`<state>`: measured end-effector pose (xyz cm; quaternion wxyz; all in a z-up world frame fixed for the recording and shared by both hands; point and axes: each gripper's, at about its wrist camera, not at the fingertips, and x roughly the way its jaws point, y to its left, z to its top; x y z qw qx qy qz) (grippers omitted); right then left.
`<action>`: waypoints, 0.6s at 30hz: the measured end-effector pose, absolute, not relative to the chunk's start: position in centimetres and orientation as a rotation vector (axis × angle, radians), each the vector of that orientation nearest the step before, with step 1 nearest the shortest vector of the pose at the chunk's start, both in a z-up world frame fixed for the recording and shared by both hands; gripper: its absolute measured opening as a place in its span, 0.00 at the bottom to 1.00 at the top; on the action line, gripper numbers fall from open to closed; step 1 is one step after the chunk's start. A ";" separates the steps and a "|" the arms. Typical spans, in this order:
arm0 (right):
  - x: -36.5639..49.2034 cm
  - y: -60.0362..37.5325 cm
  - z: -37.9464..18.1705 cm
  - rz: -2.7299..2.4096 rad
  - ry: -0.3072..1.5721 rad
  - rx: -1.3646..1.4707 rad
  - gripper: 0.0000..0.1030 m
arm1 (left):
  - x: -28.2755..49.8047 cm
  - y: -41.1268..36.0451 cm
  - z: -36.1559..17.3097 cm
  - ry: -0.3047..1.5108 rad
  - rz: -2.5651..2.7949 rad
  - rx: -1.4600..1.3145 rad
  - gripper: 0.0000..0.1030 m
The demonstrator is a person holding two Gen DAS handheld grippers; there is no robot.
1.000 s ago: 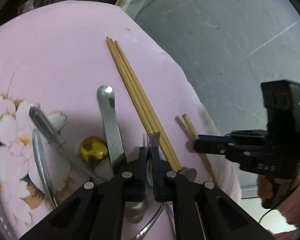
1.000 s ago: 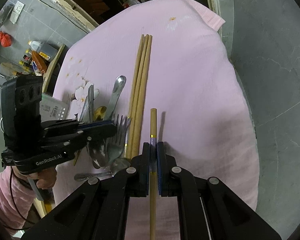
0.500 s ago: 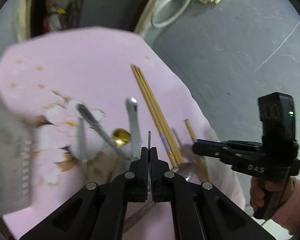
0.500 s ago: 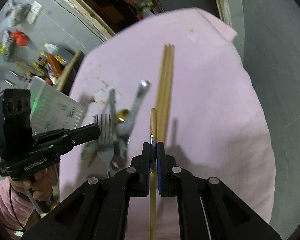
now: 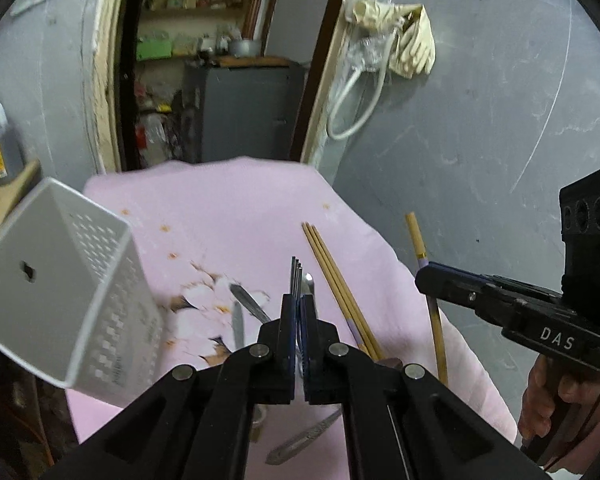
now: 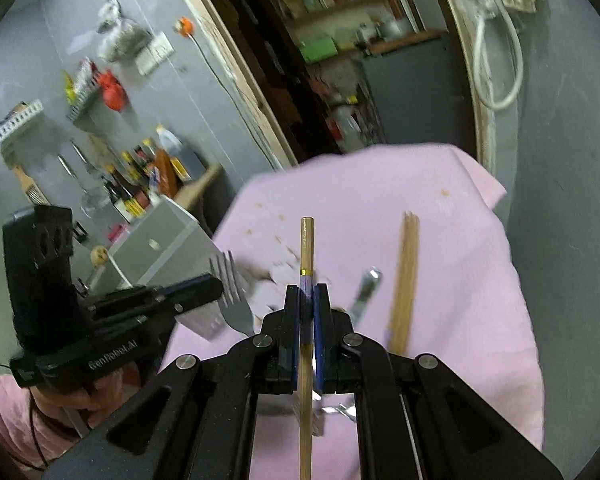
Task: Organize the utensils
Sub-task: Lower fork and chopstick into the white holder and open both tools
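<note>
The white perforated holder point(image 5: 64, 304) stands at the left edge of the pink cloth point(image 5: 236, 216), blocking that side; cutlery point(image 5: 244, 308) and three chopsticks point(image 5: 336, 280) crowd the middle, while the cloth's far part and right strip lie open to passage

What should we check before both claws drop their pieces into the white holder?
1. Left claw shut on the fork: ok, tines stick out past the tips.
2. Right claw shut on the single chopstick: ok, clamped near its purple band.
3. Both pieces lifted off the pink cloth: ok, judging by the right wrist view.
4. White perforated holder in view: ok, at the cloth's left edge.
5. Holder's opening reachable: cannot tell, only its base and side show, and it looks tilted.
6. Remaining three chopsticks and knife undisturbed on the cloth: ok.
</note>
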<state>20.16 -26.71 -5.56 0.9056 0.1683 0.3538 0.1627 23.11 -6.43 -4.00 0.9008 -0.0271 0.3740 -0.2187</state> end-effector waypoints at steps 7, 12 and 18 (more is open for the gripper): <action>21.0 -25.1 -0.8 0.403 0.530 0.372 0.06 | 22.7 -3.6 -0.1 0.695 -0.387 -0.060 0.02; 22.5 -23.2 3.4 0.467 0.366 0.387 0.06 | 22.6 0.1 4.7 0.619 -0.312 -0.057 0.02; 25.7 -19.7 7.8 0.552 0.185 0.433 0.06 | 23.1 4.4 10.1 0.532 -0.208 -0.039 0.02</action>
